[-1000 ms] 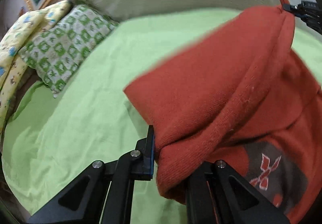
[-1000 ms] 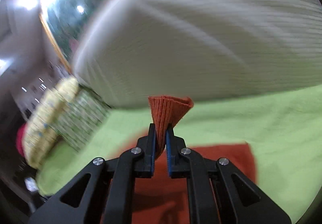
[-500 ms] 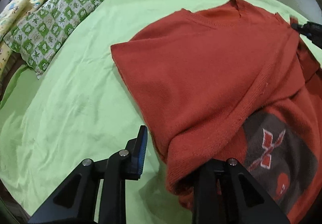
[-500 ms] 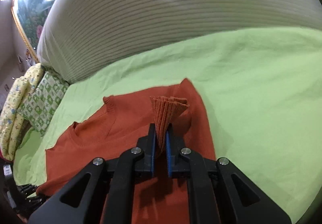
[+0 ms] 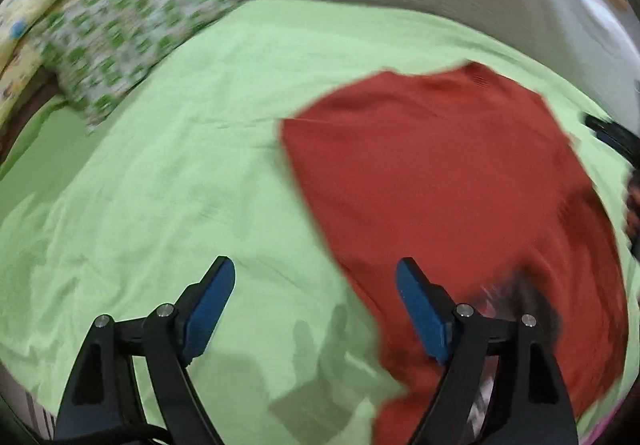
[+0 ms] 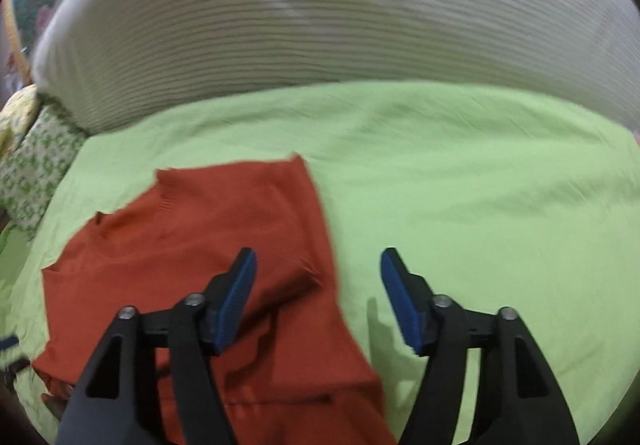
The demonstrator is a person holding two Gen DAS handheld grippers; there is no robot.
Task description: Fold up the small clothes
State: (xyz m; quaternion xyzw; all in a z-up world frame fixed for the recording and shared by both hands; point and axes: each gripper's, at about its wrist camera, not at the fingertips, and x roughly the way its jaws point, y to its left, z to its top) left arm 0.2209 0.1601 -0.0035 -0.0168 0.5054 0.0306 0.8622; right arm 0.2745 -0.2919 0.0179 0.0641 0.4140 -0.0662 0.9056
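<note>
On green bed sheet (image 5: 168, 181): rust-red sweater (image 5: 448, 181) lying folded, flat. Left hand-held gripper (image 5: 316, 305) and right hand-held gripper (image 6: 318, 297) both just opened wide, nothing between pads, poised above sweater edges.

Wide open green sheet (image 5: 168, 197) to the left of the red sweater (image 5: 448, 181), nothing lying on it. Patterned pillows (image 5: 120, 45) block the far left corner beyond the sweater. Behind the sweater, a big striped bolster (image 6: 320, 17) walls off the far side. To its right, bare sheet again.
</note>
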